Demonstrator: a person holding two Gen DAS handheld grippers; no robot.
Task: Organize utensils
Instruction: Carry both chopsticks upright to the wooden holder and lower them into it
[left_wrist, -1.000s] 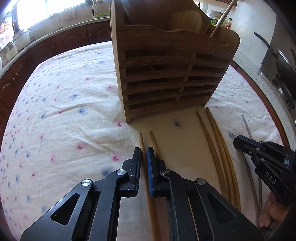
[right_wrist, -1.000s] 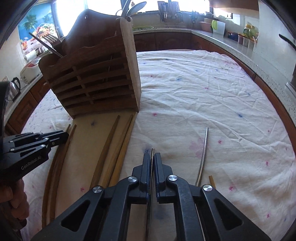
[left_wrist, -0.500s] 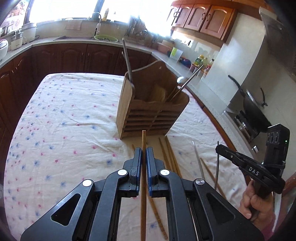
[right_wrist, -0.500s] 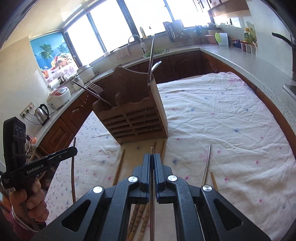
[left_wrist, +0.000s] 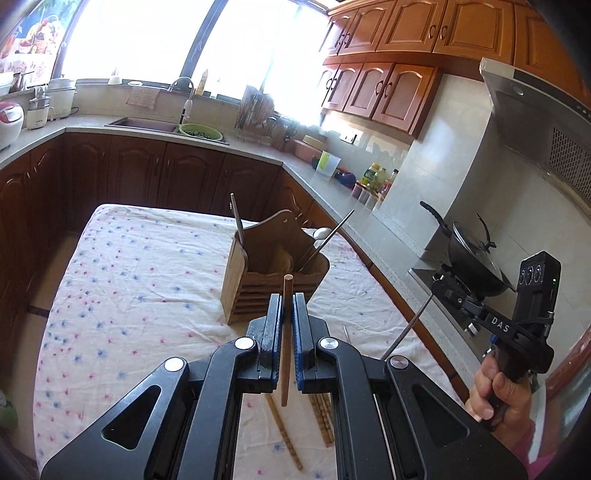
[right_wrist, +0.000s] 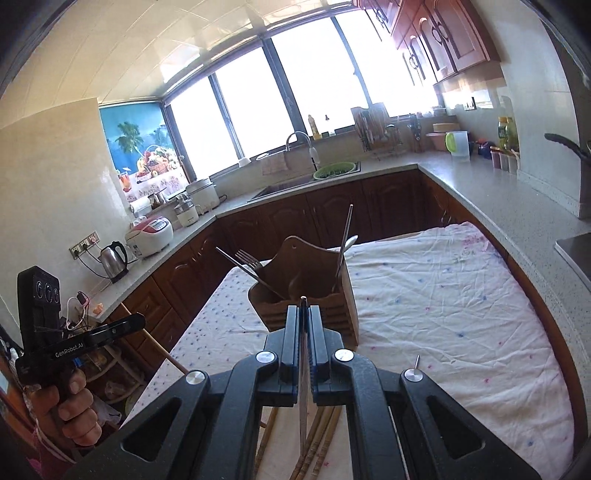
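Note:
My left gripper (left_wrist: 284, 306) is shut on a wooden chopstick (left_wrist: 284, 362), held in the air above the tablecloth (left_wrist: 147, 277). Just beyond its tip stands the slatted wooden utensil holder (left_wrist: 275, 284), with a few utensils upright in it. My right gripper (right_wrist: 303, 314) is shut on a thin metal chopstick (right_wrist: 303, 376), also raised and aimed toward the holder (right_wrist: 306, 280), where a fork (right_wrist: 247, 260) leans. Each gripper shows in the other's view: the right gripper (left_wrist: 439, 286) to the right, the left gripper (right_wrist: 136, 319) to the left.
Several wooden chopsticks (left_wrist: 321, 410) and one metal chopstick (right_wrist: 416, 363) lie on the cloth in front of the holder. A wok (left_wrist: 472, 258) sits on the stove to the right. A kettle (right_wrist: 112, 258) and rice cooker (right_wrist: 151, 234) stand on the left counter.
Both grippers have risen from the table with their chopsticks gripped and tilted upward. The holder now looks farther away and lower, and the kitchen walls have come into view.

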